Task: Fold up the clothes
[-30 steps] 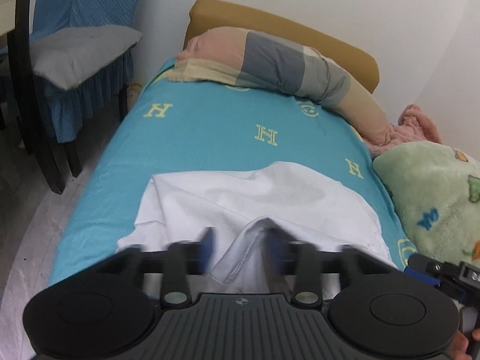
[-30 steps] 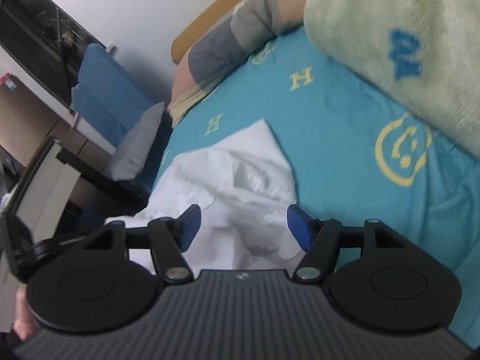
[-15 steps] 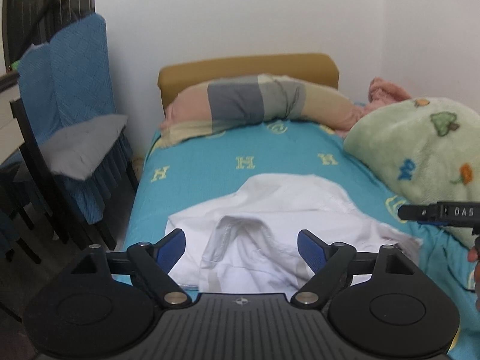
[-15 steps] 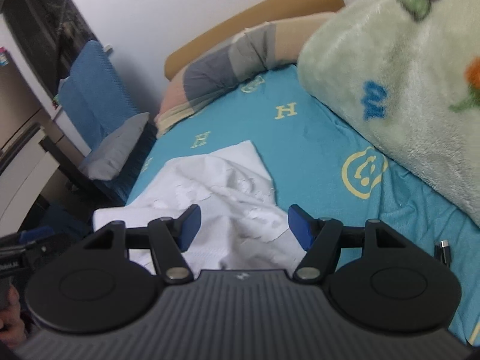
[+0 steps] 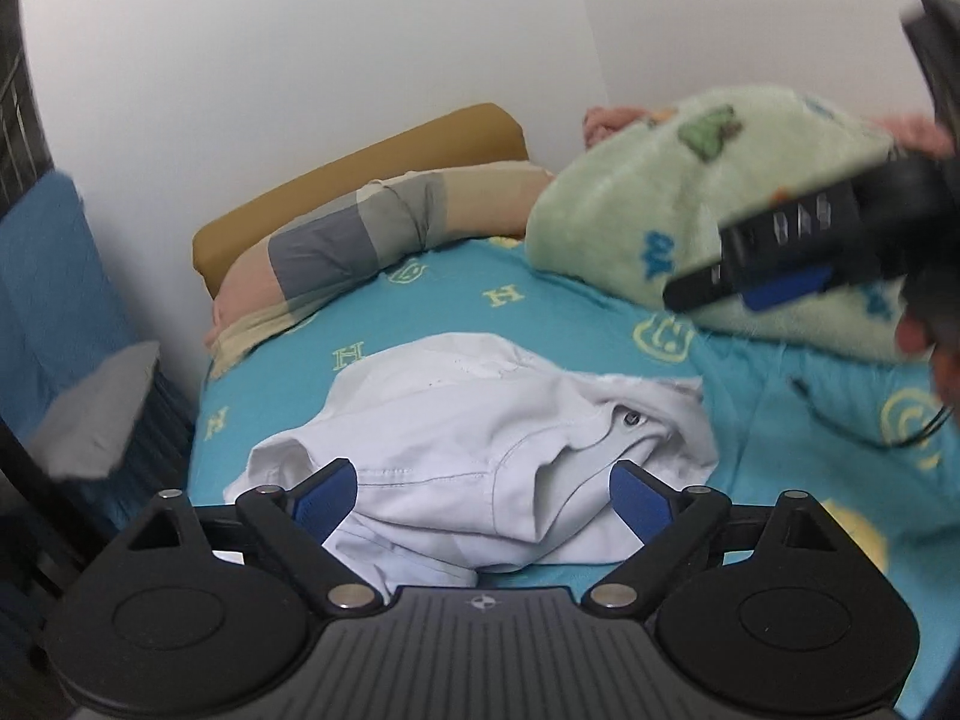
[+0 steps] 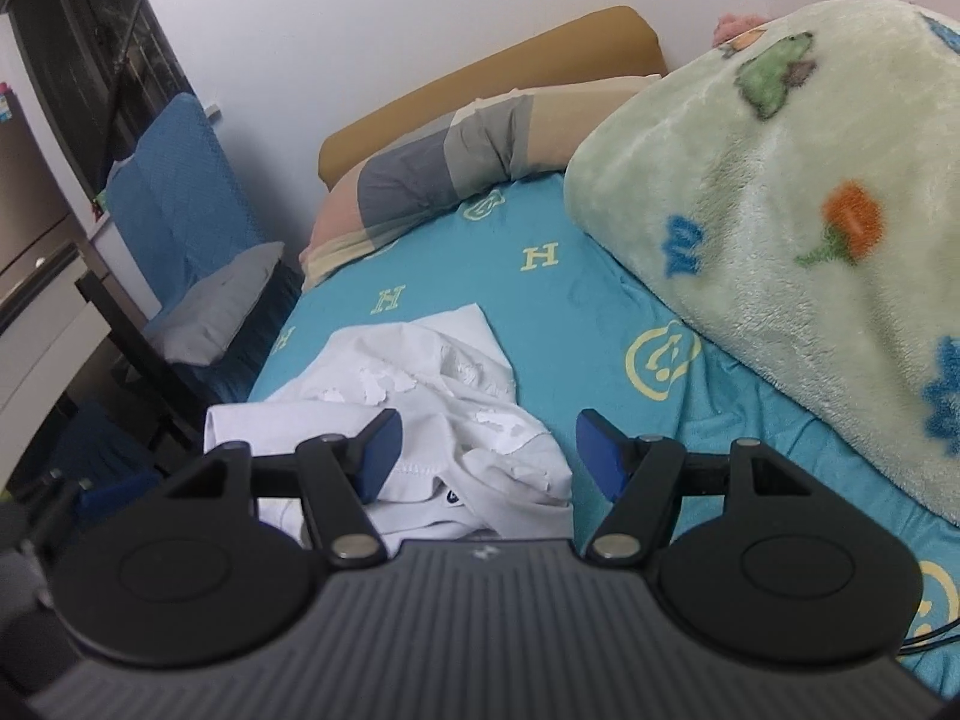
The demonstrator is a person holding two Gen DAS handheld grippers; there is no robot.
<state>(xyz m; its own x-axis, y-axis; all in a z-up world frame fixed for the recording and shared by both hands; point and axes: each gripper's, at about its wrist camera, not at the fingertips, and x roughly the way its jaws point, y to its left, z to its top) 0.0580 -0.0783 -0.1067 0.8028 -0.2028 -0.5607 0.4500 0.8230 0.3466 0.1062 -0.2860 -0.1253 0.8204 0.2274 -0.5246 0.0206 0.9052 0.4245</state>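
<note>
A white garment [image 5: 468, 450] lies crumpled on the turquoise bed sheet [image 5: 540, 312], with a collar button showing near its right side. My left gripper [image 5: 483, 489] hovers over its near edge, jaws opening wide, blue pads clear of the cloth, nothing held. In the right wrist view the same white garment [image 6: 432, 420] lies bunched, with flaking print on it. My right gripper [image 6: 487, 456] is open above its near right part, gripping nothing. The right gripper [image 5: 798, 252] also shows blurred at the upper right of the left wrist view.
A green fleece blanket [image 6: 780, 192] is heaped on the bed's right side. A striped pillow [image 6: 456, 174] lies against the tan headboard [image 6: 492, 78]. A blue-covered chair with a grey cushion [image 6: 222, 300] stands left of the bed. A thin black cable [image 5: 852, 420] lies on the sheet.
The left gripper let go of the white cloth fold it held, opened wide, rolled and swung sideways. The right gripper rose a little and stayed open; the garment now lies more bunched.
</note>
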